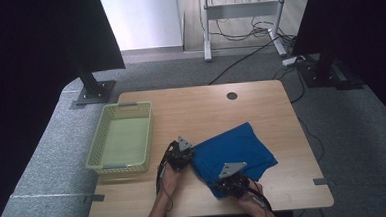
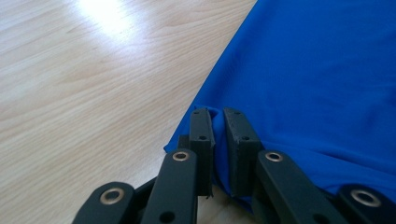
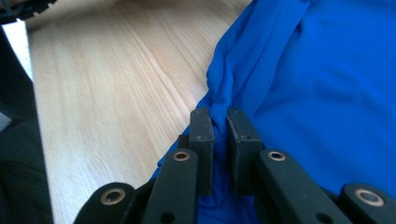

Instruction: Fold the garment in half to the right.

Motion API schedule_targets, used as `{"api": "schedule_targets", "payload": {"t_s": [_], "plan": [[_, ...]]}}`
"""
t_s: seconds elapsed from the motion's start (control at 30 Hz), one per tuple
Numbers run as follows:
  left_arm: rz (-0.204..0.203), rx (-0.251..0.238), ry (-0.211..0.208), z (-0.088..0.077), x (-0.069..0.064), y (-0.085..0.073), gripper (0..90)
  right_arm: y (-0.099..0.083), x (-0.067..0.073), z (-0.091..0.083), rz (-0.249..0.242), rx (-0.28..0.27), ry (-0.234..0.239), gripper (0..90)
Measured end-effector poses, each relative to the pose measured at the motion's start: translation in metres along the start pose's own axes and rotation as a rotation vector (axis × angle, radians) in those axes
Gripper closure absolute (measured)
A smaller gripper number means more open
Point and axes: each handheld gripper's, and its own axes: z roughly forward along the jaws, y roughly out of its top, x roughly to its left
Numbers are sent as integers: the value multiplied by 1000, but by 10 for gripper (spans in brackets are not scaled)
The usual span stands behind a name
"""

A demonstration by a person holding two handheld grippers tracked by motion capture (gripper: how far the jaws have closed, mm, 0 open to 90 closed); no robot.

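A blue cloth (image 1: pixel 233 154) lies on the near right part of the wooden table (image 1: pixel 201 108), partly folded, its far corner pointing toward the middle of the top. To its left, well apart from it, a pale green basket (image 1: pixel 95 153) sits at the table's left edge. A dark round hole (image 1: pixel 232 95) marks the far side of the tabletop. Past the table stand two black stands on grey carpet, with cables trailing across the floor. Nothing lies between the cloth and the basket but bare wood.

The left gripper (image 1: pixel 181 156) is at the cloth's left corner, the forearm coming up from the near edge. In the left gripper view its jaws are drawn narrow and pinch a fold of the cloth's (image 2: pixel 317 84) edge. The right gripper (image 1: pixel 232 179) sits at the cloth's near corner, close to the table's front edge. In the right gripper view its jaws are likewise nearly closed on a bunched ridge of cloth (image 3: pixel 327 88).

From the high view the grippers' bodies and grey plates cover the gripped corners. The person's arms are cut off at the bottom of that view.
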Motion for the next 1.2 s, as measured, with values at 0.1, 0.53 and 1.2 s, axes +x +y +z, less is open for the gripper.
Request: {"api": "schedule_targets", "payload": {"t_s": [0.1, 0.53, 1.2], "plan": [[-16, -9, -3, -6, 4, -7, 822, 2, 4, 4, -1, -7, 17, 817], [-36, -9, 7, -26, 14, -25, 822, 13, 22, 20, -36, -8, 84, 815], [27, -112, 29, -26, 0, 7, 843, 14, 10, -20, -27, -92, 21, 819]]}}
